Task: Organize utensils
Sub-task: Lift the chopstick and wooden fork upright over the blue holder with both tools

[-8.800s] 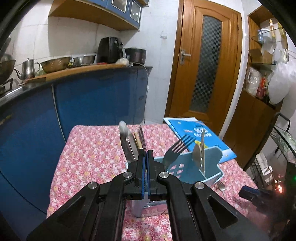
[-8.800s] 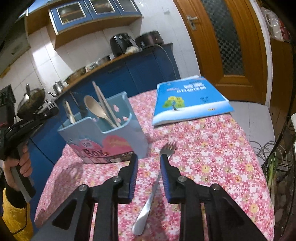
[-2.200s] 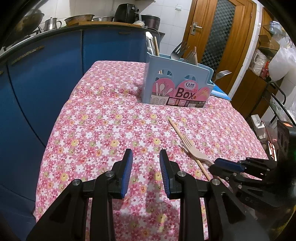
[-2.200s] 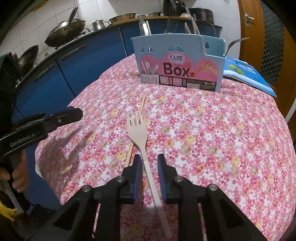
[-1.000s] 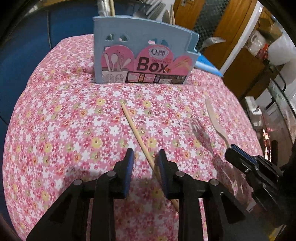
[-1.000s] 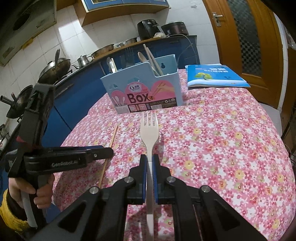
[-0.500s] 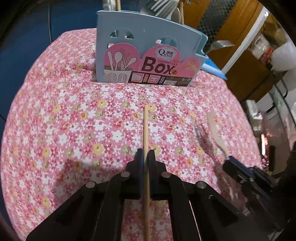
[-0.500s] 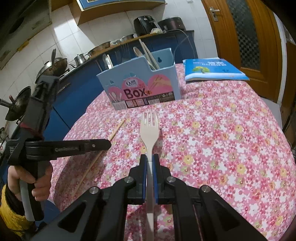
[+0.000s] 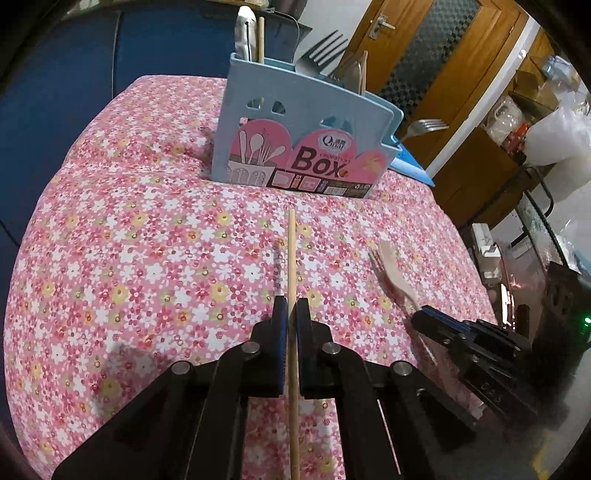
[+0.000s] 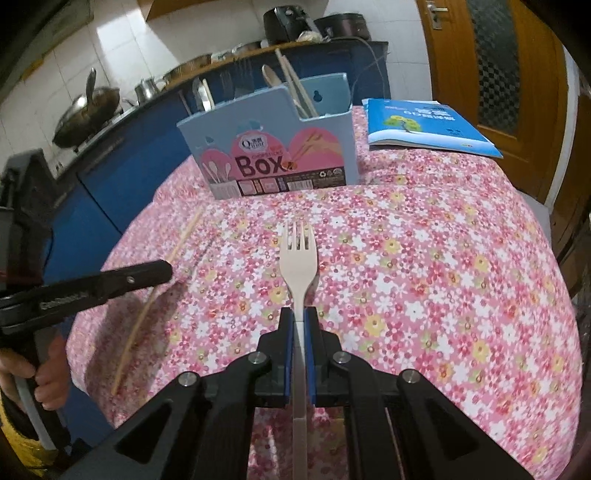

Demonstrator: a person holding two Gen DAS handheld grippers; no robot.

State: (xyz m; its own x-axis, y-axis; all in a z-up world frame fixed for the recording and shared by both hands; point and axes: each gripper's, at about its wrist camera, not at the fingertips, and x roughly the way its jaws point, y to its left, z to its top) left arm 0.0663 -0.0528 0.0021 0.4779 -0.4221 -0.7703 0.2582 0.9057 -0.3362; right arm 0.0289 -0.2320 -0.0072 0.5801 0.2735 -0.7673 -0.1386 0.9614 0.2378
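My left gripper (image 9: 290, 310) has its jaws closed on a single wooden chopstick (image 9: 291, 266), which runs out between them toward the blue utensil box (image 9: 295, 122) and hangs just above the flowered cloth, judging by the thin shadow beside it. My right gripper (image 10: 299, 319) has its jaws clamped on the handle of a pale fork (image 10: 298, 258), tines pointing forward at the same box and raised a little off the cloth.

The box stands upright at the far side of the bench (image 10: 424, 258), near a blue booklet (image 10: 424, 125). It already holds a fair load: in the left view a metal fork (image 9: 321, 51) and a wooden piece (image 9: 364, 70) stand in the middle, a pale-handled utensil (image 9: 245, 33) and a stick sit at the left end, and another metal fork (image 9: 424, 125) pokes out at the right. In the right view a wooden spoon (image 10: 271, 77) and chopsticks (image 10: 293, 85) lean in the right-hand compartment.

I see nothing else loose on the cloth, so I judge the sorting nearly finished. What is left is carrying these two pieces to the box and dropping each in its proper compartment: the chopstick with the other chopsticks, the fork with the forks.
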